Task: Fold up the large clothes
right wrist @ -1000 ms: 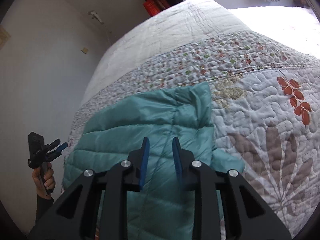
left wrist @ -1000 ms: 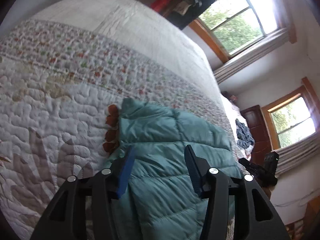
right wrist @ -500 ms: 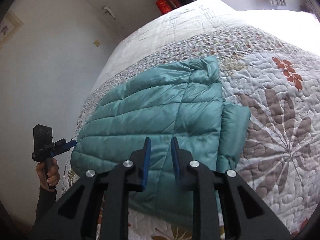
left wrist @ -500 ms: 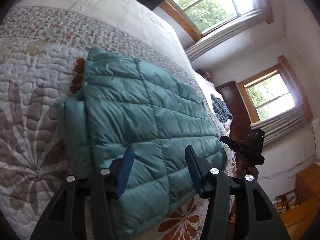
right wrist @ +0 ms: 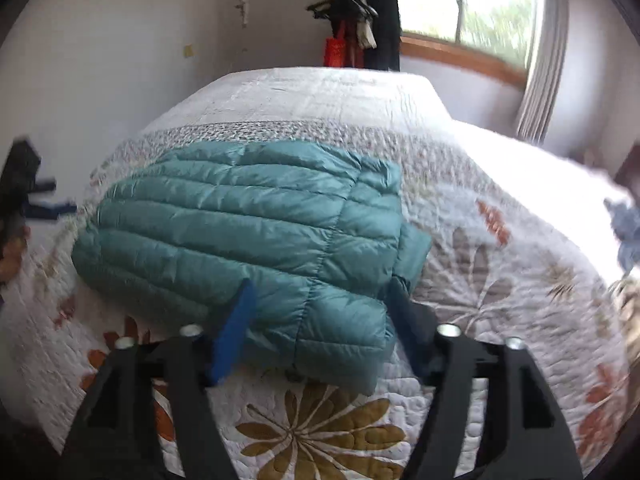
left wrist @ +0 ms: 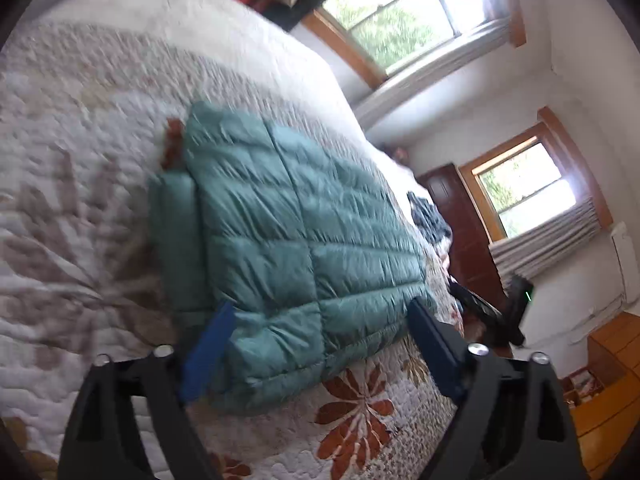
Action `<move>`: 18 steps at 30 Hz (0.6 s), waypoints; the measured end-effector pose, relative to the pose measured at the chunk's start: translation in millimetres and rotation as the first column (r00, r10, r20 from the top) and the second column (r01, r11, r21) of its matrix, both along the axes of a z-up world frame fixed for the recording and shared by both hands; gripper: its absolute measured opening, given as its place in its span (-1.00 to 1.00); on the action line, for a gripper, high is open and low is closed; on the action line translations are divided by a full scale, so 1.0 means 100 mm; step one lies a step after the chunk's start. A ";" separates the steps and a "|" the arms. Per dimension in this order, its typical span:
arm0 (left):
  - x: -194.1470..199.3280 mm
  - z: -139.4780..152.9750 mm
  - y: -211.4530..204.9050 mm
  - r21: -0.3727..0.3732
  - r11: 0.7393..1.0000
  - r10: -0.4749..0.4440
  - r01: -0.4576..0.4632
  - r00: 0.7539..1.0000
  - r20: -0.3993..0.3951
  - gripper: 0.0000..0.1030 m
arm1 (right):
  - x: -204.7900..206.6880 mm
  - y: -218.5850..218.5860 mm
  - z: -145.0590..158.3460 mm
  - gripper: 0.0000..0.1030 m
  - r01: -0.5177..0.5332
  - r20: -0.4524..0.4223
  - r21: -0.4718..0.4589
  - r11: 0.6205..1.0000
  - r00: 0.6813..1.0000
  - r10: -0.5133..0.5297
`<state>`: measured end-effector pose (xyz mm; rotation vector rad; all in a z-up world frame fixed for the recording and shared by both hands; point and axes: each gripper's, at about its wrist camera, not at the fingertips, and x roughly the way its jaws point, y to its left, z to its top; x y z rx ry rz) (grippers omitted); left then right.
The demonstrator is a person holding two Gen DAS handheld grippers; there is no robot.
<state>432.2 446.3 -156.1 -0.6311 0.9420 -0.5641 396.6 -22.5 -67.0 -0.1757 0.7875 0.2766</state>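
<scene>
Teal jacket (left wrist: 288, 248) lies folded on the bed (right wrist: 500, 216), just ahead of both tools, left tool (left wrist: 320, 344) and right tool (right wrist: 324, 324), their jaws spread apart, empty.

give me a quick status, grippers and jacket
Left gripper open, empty. Right gripper open, empty. Jacket lies folded on the quilt, nothing gripping it. Nothing in the way.

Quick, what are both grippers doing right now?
Left gripper: open, holding nothing, above the teal jacket.
Right gripper: open, holding nothing.
</scene>
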 end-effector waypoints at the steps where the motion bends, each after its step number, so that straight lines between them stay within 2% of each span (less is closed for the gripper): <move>1: 0.02 -0.04 0.13 0.004 1.000 0.031 -0.031 0.999 -0.027 0.84 | -0.18 0.24 0.01 0.79 -0.039 0.053 -0.096 0.995 0.998 0.044; 3: 0.07 -0.14 0.25 -0.003 0.998 0.065 -0.065 0.995 -0.073 0.84 | -0.50 0.75 -0.11 0.79 -0.119 0.110 -0.270 0.955 0.982 0.154; 5: 0.11 -0.29 0.36 -0.015 0.996 0.082 -0.084 0.990 -0.115 0.85 | -0.74 1.21 -0.33 0.79 -0.196 0.113 -0.400 0.895 0.959 0.261; 8: 0.22 -0.50 0.51 -0.061 0.992 0.101 -0.113 0.981 -0.165 0.85 | -1.05 1.85 -0.65 0.79 -0.242 0.150 -0.601 0.762 0.902 0.405; 11: 0.33 -0.65 0.61 -0.133 0.981 0.115 -0.143 0.974 -0.194 0.85 | -1.16 2.36 -0.89 0.84 -0.229 0.187 -0.717 0.658 0.847 0.498; 14: 0.42 -0.74 0.70 -0.206 0.965 0.120 -0.161 0.973 -0.199 0.85 | -1.12 2.72 -1.09 0.86 -0.190 0.191 -0.801 0.568 0.818 0.543; 18: 0.56 -0.80 0.76 -0.231 0.960 0.110 -0.159 0.971 -0.214 0.85 | -0.94 3.08 -1.31 0.87 -0.146 0.193 -0.853 0.502 0.804 0.562</move>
